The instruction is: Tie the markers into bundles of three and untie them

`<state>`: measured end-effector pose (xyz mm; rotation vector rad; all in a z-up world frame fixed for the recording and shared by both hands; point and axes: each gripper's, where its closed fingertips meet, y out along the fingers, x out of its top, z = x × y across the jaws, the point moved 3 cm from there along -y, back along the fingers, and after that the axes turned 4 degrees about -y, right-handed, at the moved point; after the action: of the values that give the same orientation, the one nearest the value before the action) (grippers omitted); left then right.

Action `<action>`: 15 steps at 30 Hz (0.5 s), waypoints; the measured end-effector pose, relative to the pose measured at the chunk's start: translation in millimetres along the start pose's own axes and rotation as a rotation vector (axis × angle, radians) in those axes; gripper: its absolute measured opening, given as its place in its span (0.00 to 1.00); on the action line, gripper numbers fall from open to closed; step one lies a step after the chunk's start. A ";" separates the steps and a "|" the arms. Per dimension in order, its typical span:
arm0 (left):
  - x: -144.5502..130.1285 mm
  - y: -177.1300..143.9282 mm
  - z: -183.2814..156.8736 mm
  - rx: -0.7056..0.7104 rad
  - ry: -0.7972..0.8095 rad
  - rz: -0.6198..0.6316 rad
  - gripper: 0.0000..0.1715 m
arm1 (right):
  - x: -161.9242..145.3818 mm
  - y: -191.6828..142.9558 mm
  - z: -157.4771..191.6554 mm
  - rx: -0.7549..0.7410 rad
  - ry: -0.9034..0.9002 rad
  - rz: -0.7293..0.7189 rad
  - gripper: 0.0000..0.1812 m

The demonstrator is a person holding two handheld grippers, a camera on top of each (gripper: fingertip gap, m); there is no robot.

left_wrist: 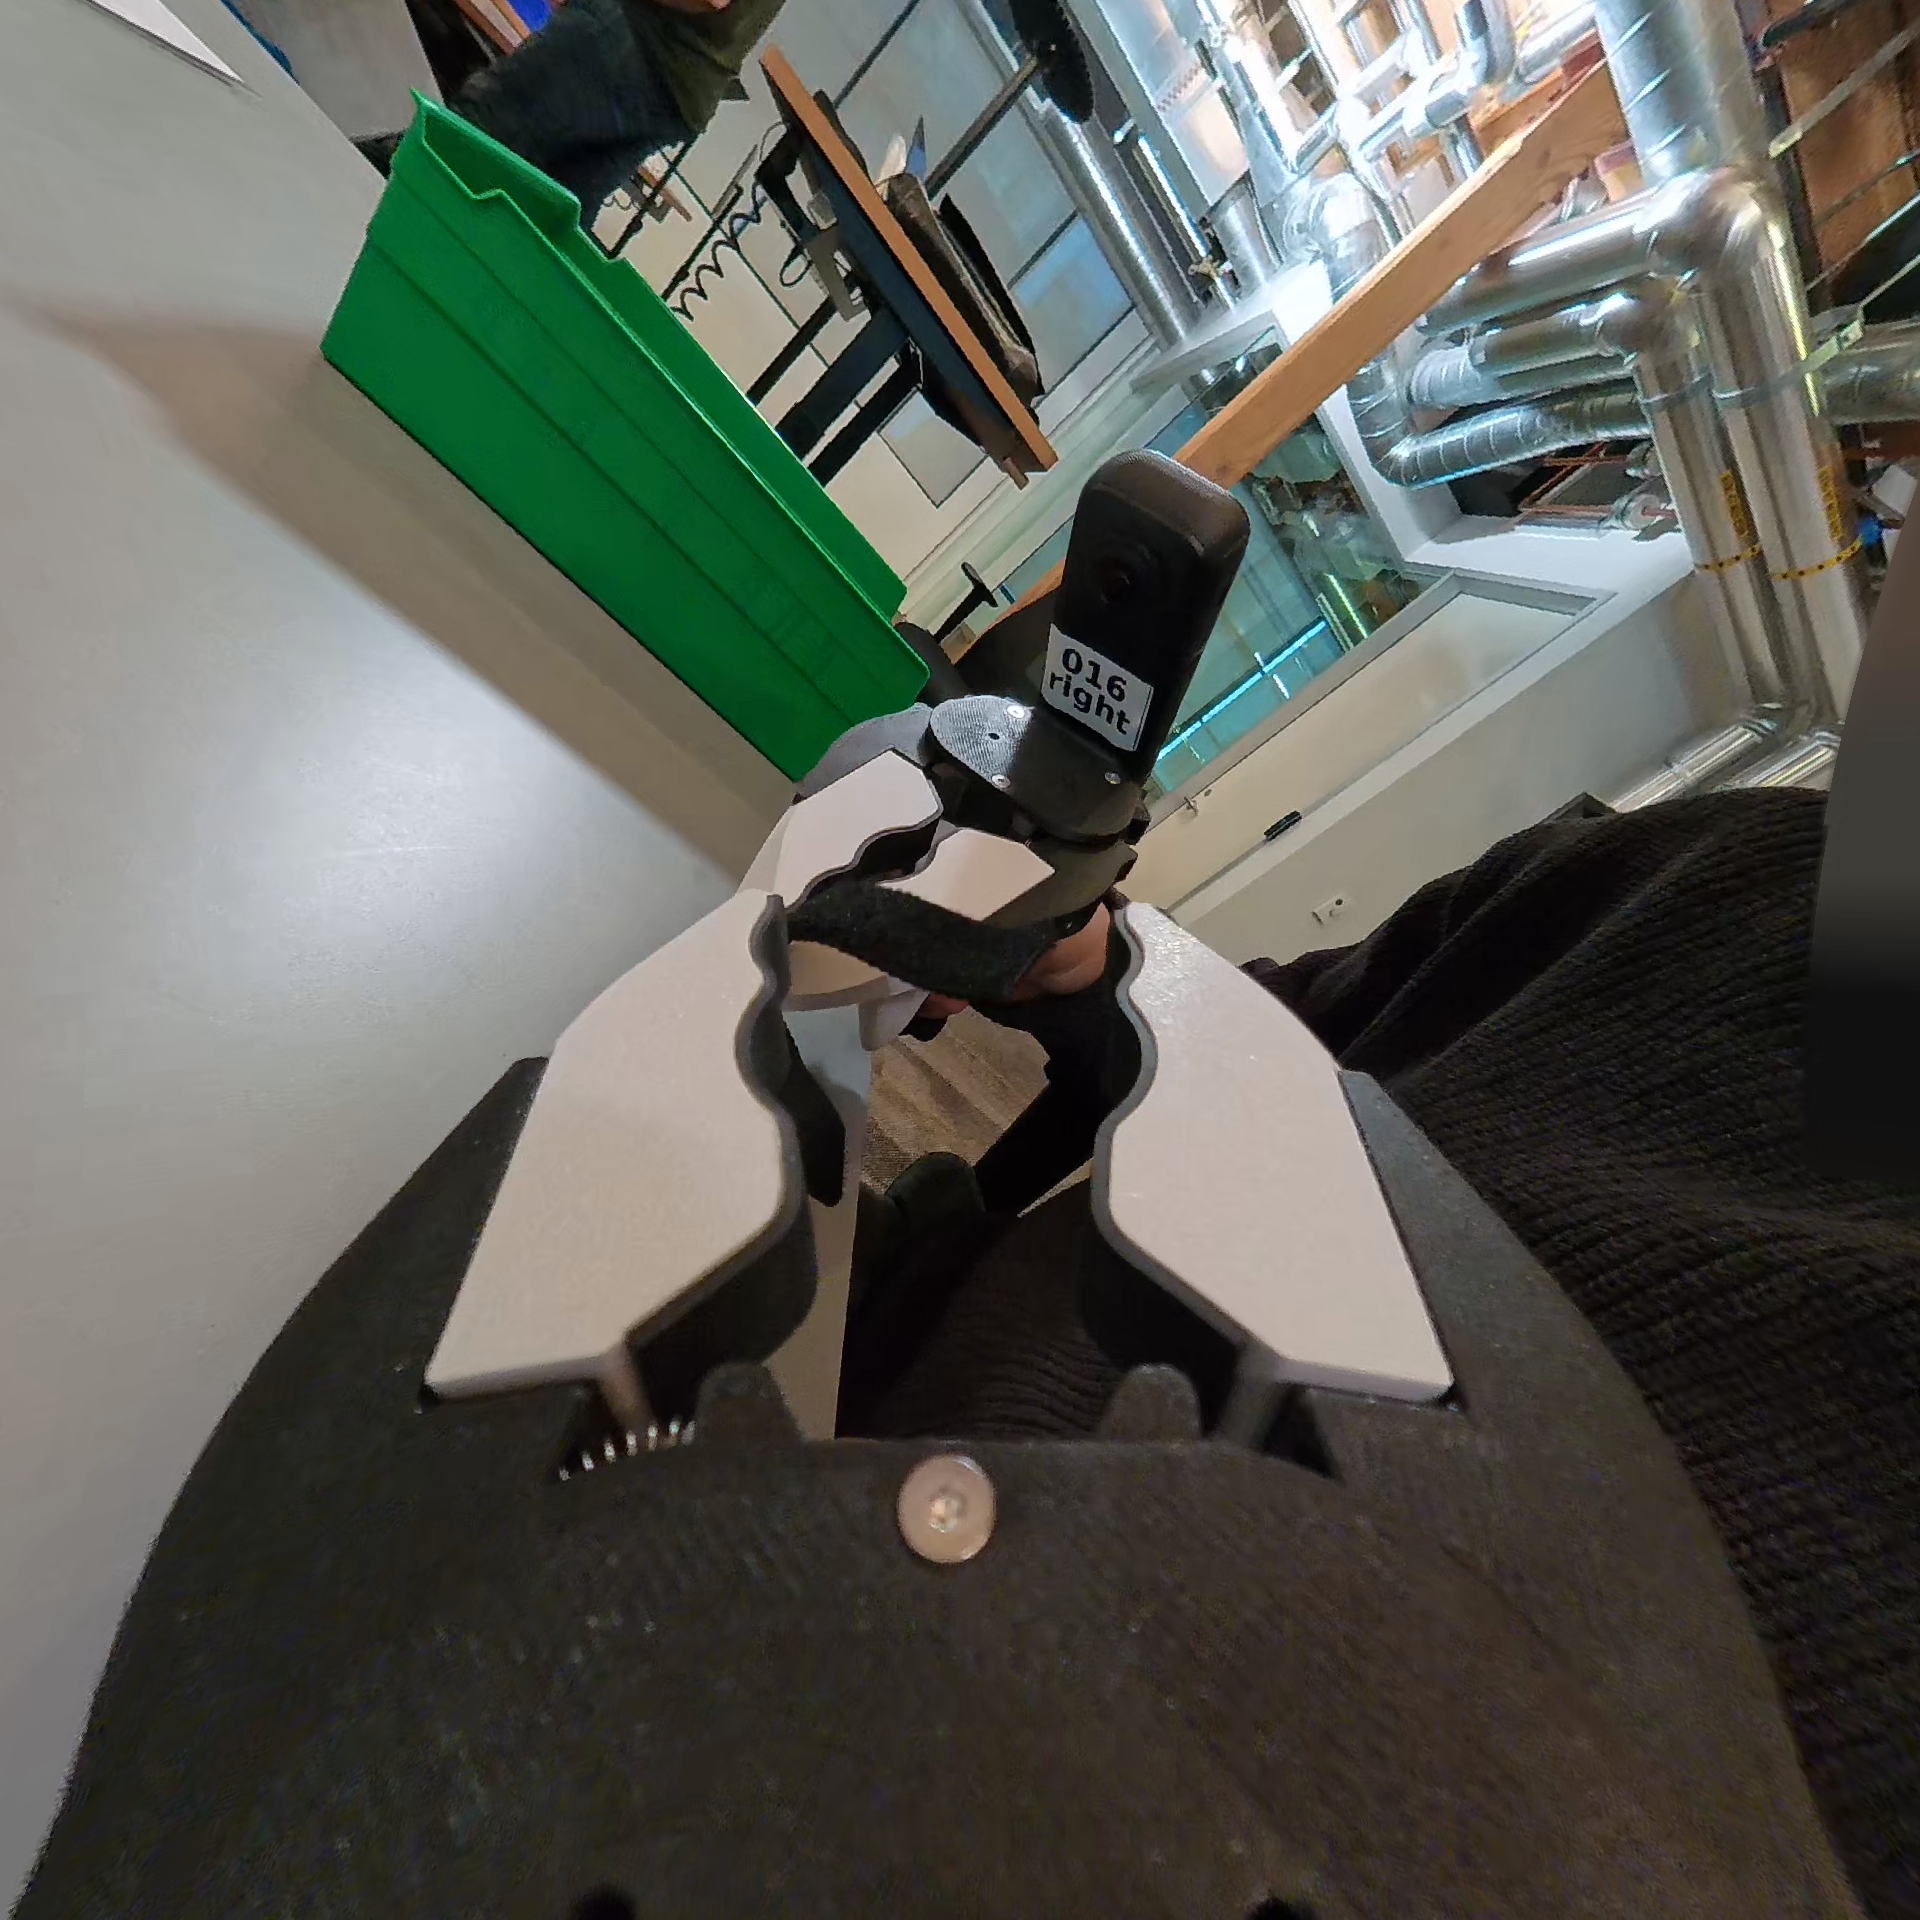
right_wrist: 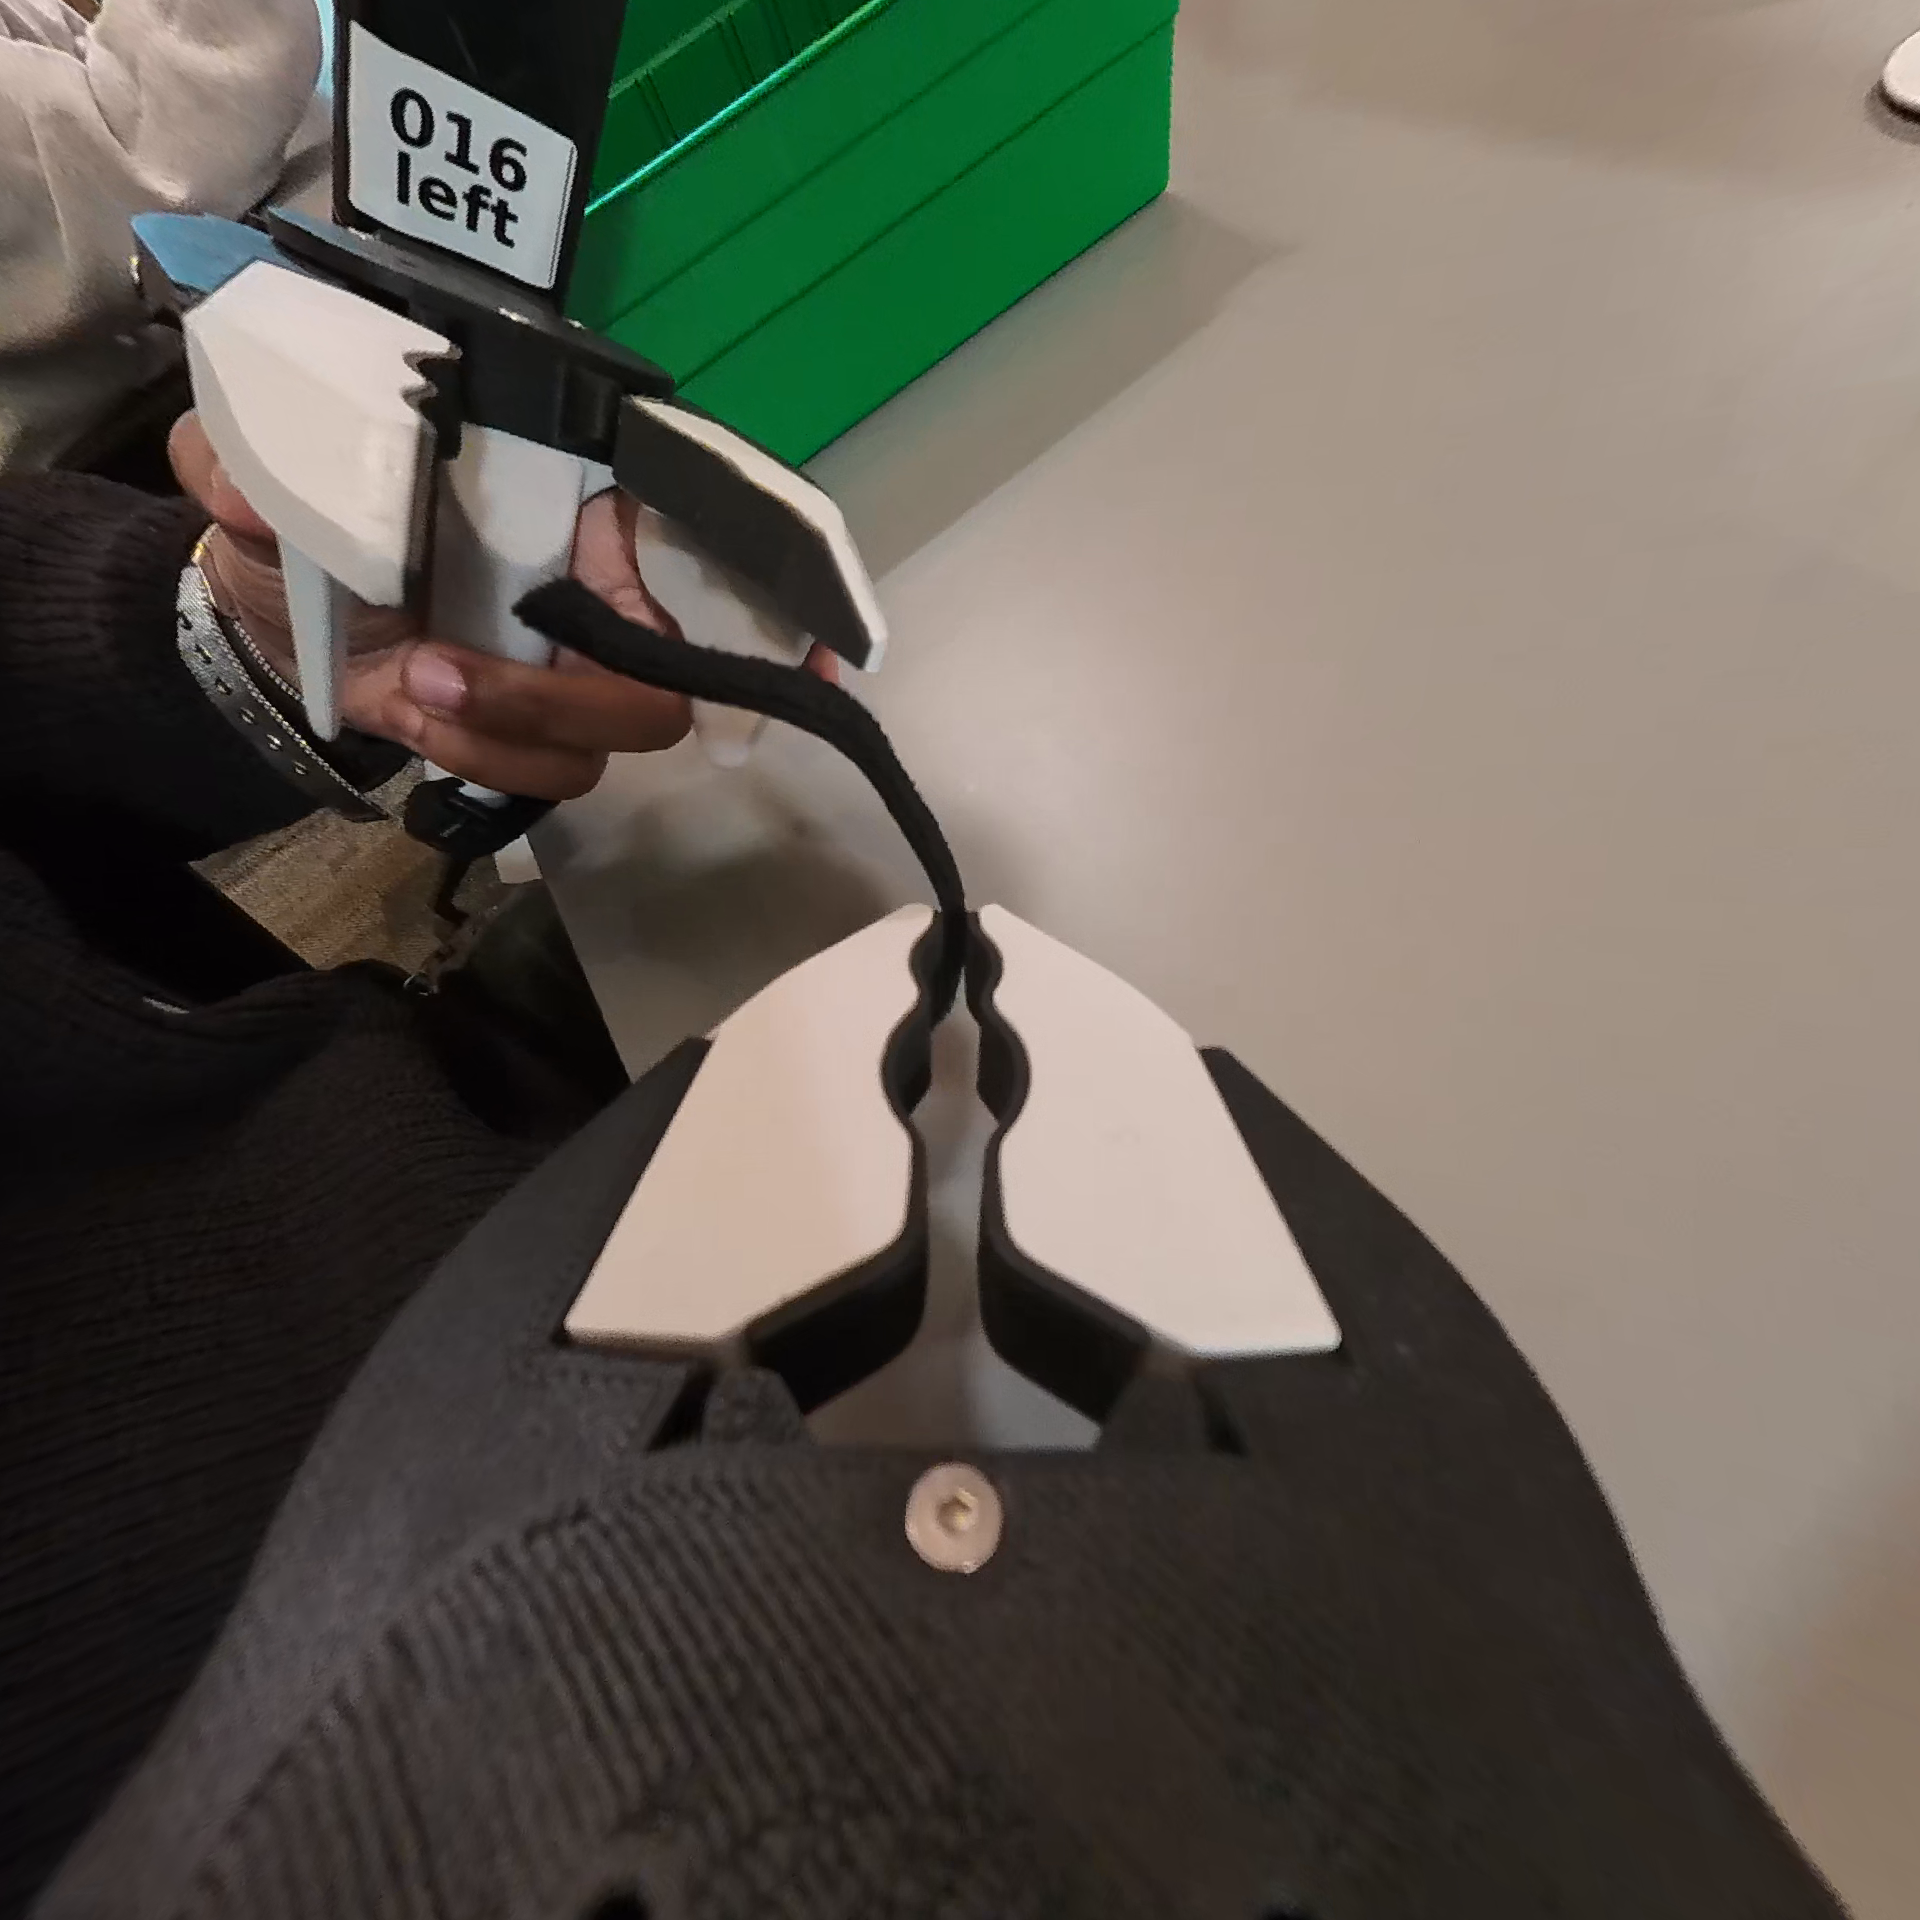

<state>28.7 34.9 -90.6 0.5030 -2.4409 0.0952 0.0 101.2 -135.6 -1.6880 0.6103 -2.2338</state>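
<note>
The left gripper (left_wrist: 940, 935) gapes wide, holding nothing. The black strap (right_wrist: 831, 717) runs from it to the right gripper (right_wrist: 961, 914), pinched at the tips. The green bin (right_wrist: 873, 208) sits behind, contents probably hidden. Keep that pinch firm.

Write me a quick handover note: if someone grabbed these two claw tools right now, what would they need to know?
Right gripper: shut on one end of a black strap, held above the grey table.
Left gripper: open; the strap runs just past its tips, its free end by the hand, not clamped.
Green bin: on the table behind; its contents are not visible.
Done: strap lifted by the right gripper.
Left: no goal is given, so I cannot say.
</note>
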 end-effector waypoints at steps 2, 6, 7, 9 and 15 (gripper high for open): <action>0.1 -0.1 0.0 0.002 0.002 -0.002 0.34 | -0.1 0.2 0.4 -0.004 -0.008 0.002 0.02; 1.1 -0.7 -0.1 0.005 0.006 -0.009 0.34 | 0.3 0.2 0.9 -0.014 -0.026 0.004 0.02; 1.5 -1.0 -0.1 0.007 0.008 -0.012 0.34 | 0.6 0.0 0.7 -0.018 -0.032 0.004 0.02; 2.4 -1.4 0.0 0.012 0.013 -0.019 0.34 | 9.6 -5.9 -1.4 -0.061 -0.068 -0.044 0.02; 3.0 -1.7 0.7 0.015 0.006 -0.029 0.34 | 71.3 -103.8 -48.9 -0.540 -0.310 -0.336 0.02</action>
<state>26.7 32.2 -89.4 0.5445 -2.4275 0.1031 -63.5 167.2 -36.3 -2.5065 0.9720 -2.0532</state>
